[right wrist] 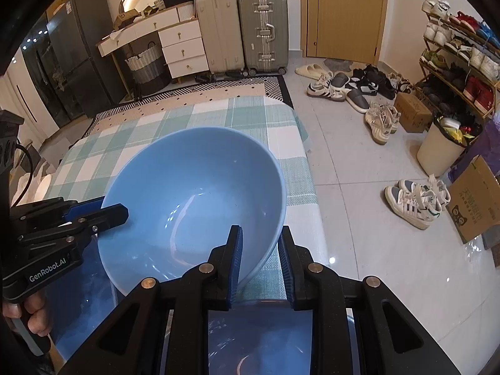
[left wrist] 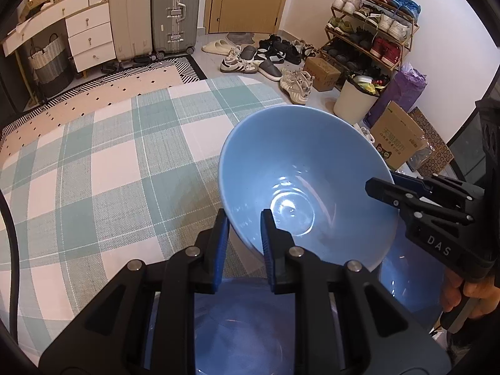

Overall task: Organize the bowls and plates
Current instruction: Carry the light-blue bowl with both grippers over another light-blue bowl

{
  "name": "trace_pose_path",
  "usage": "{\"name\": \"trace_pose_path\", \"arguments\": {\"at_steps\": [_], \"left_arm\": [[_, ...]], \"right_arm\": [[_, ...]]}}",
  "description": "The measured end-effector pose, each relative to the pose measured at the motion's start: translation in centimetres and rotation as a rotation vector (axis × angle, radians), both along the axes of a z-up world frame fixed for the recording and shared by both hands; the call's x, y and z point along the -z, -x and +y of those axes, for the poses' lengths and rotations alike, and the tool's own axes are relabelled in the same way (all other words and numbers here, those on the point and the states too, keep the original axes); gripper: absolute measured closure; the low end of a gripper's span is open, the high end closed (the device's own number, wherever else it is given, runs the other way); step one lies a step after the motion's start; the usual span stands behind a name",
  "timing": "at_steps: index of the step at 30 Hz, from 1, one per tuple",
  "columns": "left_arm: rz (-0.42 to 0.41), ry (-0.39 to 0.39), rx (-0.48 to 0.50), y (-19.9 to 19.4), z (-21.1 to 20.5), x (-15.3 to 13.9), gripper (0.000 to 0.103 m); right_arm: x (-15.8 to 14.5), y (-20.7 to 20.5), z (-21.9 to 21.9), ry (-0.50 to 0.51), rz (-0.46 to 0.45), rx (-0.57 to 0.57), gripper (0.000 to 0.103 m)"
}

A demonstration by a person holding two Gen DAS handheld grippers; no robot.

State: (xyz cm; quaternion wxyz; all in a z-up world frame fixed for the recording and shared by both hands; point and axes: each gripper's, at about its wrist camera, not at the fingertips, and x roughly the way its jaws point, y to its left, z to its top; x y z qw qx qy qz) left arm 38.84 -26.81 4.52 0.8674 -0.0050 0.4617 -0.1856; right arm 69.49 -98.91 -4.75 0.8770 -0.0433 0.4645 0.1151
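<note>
A light blue bowl (left wrist: 300,181) is held tilted above the checked tablecloth, gripped from two sides. My left gripper (left wrist: 242,234) is shut on its near-left rim; it shows from the side in the right wrist view (right wrist: 103,211). My right gripper (right wrist: 259,256) straddles the bowl's (right wrist: 193,200) right rim, one finger inside and one outside; it shows in the left wrist view (left wrist: 384,187) clamped on the rim. A larger blue plate or bowl (left wrist: 243,328) lies below the held bowl, also seen in the right wrist view (right wrist: 259,331), mostly hidden by the grippers.
The table with green-and-white checked cloth (left wrist: 103,168) extends to the left and far side; its right edge (right wrist: 309,168) drops to a tiled floor. Shoes (right wrist: 415,200), a white bin (right wrist: 443,147), cardboard boxes (left wrist: 397,137) and a shoe rack (left wrist: 372,28) stand beyond.
</note>
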Motion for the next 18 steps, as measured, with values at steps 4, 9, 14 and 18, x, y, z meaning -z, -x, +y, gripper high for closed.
{"name": "trace_pose_path", "arguments": {"at_steps": [4, 9, 14, 18], "left_arm": [[-0.023, -0.002, 0.002, 0.6, -0.1, -1.1, 0.085], [-0.051, 0.003, -0.001, 1.7, 0.0, -2.8, 0.085], [-0.072, 0.013, -0.005, 2.8, 0.3, -4.5, 0.085], [-0.095, 0.015, -0.005, 4.0, 0.4, -6.0, 0.085]], "right_arm": [[-1.1, 0.4, -0.2, -0.015, -0.022, 0.006, 0.079], [-2.6, 1.2, -0.2, -0.018, -0.054, 0.002, 0.079], [-4.1, 2.3, -0.2, -0.021, -0.084, -0.002, 0.079], [-5.5, 3.3, -0.2, -0.021, -0.109, -0.004, 0.079]]}}
